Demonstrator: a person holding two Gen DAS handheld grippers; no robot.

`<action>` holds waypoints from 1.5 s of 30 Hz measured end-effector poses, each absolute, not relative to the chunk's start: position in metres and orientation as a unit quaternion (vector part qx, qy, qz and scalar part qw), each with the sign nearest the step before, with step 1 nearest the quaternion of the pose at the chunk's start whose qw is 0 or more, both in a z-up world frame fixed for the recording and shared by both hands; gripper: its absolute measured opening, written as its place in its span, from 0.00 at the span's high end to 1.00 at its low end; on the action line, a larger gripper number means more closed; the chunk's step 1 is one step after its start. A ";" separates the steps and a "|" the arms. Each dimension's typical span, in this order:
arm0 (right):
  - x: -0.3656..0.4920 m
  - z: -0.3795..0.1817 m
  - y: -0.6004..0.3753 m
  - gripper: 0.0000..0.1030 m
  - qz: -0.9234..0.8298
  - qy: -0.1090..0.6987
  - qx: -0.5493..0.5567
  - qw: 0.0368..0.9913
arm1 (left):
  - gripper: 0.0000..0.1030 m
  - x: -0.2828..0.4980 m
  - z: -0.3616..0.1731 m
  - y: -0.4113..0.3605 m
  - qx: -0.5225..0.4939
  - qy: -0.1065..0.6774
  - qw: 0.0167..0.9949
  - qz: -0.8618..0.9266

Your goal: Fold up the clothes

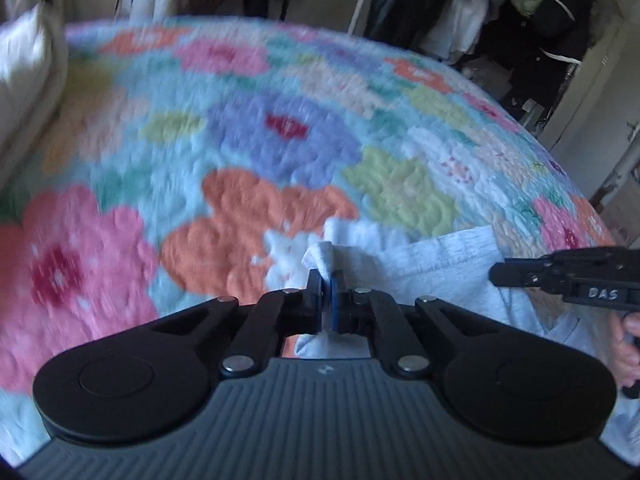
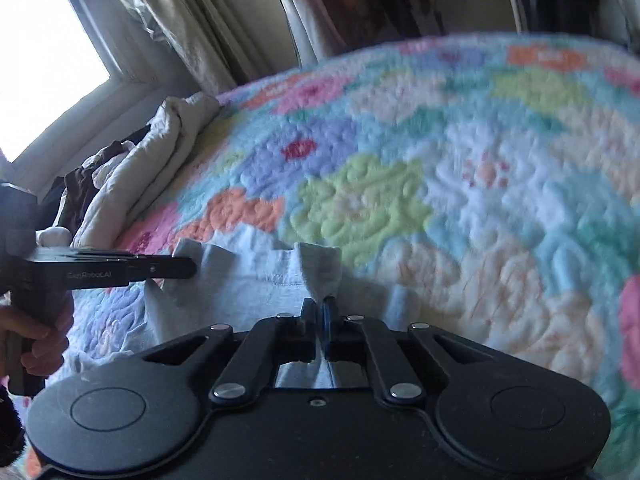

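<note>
Both grippers clamped on one pale garment (image 1: 440, 264), spread low on a flowered quilt (image 1: 248, 136). Nearest in the left wrist view, left gripper (image 1: 327, 280) pinched tight on a bunched fold of the fabric, a tuft poking up past the closed tips. Same picture from the other side: right gripper (image 2: 319, 306) shut on a raised peak of cloth at the far edge of the piece. Each tool visible in the other's view, right gripper (image 1: 520, 274) entering from the side over the cloth, left gripper (image 2: 176, 269) reaching in level, with a hand (image 2: 44, 344) wrapped round its grip. Garment light grey-blue, soft, knit-looking, lying mostly flat near the quilt's front edge, lightly wrinkled, a seam or hem line running across between the two pinch points; exact type hard to tell. By the look of things, an early stage: two points along one edge secured, no crease yet formed, no stacked layers in sight. Left to do, judging from the layout: carry the held edge over, lay it down, smooth, repeat. Further back, open quilt in pink, orange, green and blue blooms, somewhat blurred. Beyond that, a crumpled white duvet (image 2: 136, 184) at the bed's side, curtains (image 2: 180, 20) by a bright window, and dark hanging clothes (image 1: 532, 20) at the rear.
</note>
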State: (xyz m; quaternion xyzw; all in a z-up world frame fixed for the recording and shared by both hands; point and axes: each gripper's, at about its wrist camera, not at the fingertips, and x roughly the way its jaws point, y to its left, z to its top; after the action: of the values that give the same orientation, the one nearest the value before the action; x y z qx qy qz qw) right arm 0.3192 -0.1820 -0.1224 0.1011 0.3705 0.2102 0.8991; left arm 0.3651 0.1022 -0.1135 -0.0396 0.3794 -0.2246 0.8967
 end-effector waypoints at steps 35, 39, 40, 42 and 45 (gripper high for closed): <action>0.154 -0.096 -0.245 0.45 0.127 0.548 0.180 0.807 | 0.50 0.148 -0.064 0.081 0.067 0.495 0.856 -0.132; 0.151 -0.104 -0.237 0.45 0.139 0.596 0.099 0.785 | 0.48 0.141 -0.093 0.103 0.071 0.560 0.821 -0.082; 0.151 -0.106 -0.239 0.45 0.136 0.607 0.095 0.777 | 0.47 0.138 -0.099 0.109 0.061 0.576 0.811 -0.084; 0.149 -0.111 -0.241 0.45 0.143 0.627 0.106 0.758 | 0.44 0.132 -0.108 0.118 0.027 0.604 0.791 -0.088; 0.142 -0.125 -0.240 0.36 0.150 0.657 0.127 0.727 | 0.30 0.121 -0.120 0.130 -0.037 0.628 0.771 -0.105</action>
State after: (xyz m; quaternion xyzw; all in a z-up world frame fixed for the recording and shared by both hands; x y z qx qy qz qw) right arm 0.1422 -0.2403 -0.1252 0.1266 0.6574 0.1505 0.7274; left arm 0.1209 0.1305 -0.1204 -0.0367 0.6276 -0.1055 0.7705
